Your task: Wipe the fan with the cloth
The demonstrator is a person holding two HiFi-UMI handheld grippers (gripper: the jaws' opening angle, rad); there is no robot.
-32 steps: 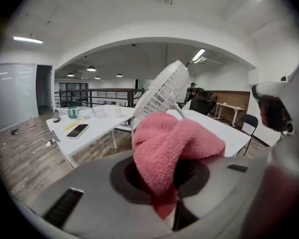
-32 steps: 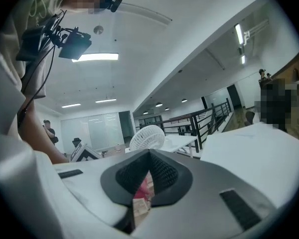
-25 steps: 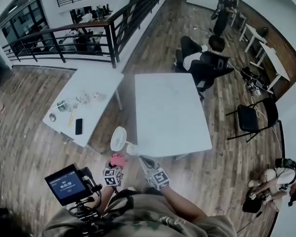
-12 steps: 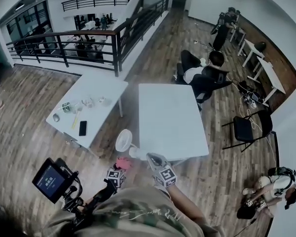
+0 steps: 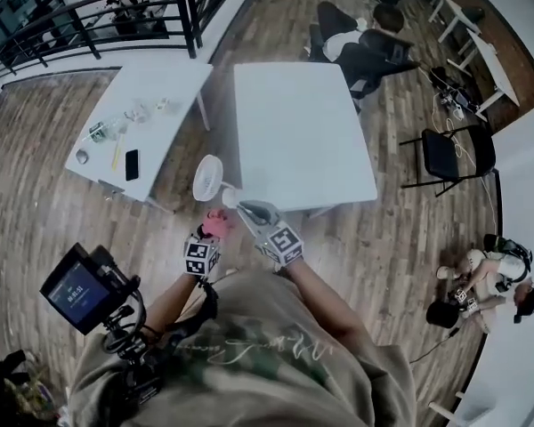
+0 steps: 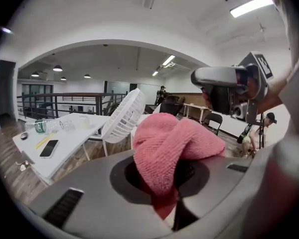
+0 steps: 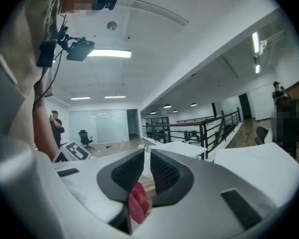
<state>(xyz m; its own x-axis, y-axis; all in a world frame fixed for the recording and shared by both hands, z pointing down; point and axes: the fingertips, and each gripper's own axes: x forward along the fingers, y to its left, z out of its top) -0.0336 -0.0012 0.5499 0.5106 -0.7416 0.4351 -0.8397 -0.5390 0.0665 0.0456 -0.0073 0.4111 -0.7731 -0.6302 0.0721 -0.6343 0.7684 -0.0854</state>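
Observation:
A small white fan [image 5: 206, 178] stands at the near corner of a white table [image 5: 294, 132]; its grille [image 6: 123, 116] also shows in the left gripper view. My left gripper [image 5: 211, 235] is shut on a pink cloth [image 5: 217, 222], just below the fan. The cloth [image 6: 172, 143] bulges out of the jaws [image 6: 162, 171]. My right gripper [image 5: 246, 209] points at the fan's base from the right and shows again as the right gripper [image 6: 197, 77]. Its jaws [image 7: 147, 171] have just been opening. A narrow gap stands between the pads with nothing in it. The cloth [image 7: 138, 203] shows below them.
A second white table [image 5: 133, 105] on the left carries a phone and bottles. A black railing [image 5: 116, 16] runs behind it. One person sits at a chair [image 5: 365, 47], another on the floor [image 5: 489, 274]. A black chair [image 5: 445, 158] and a monitor rig [image 5: 76, 292] stand nearby.
Both grippers have risen a little and stand closer to the fan. The left gripper with the cloth has rolled slightly. The head view has swung downward.

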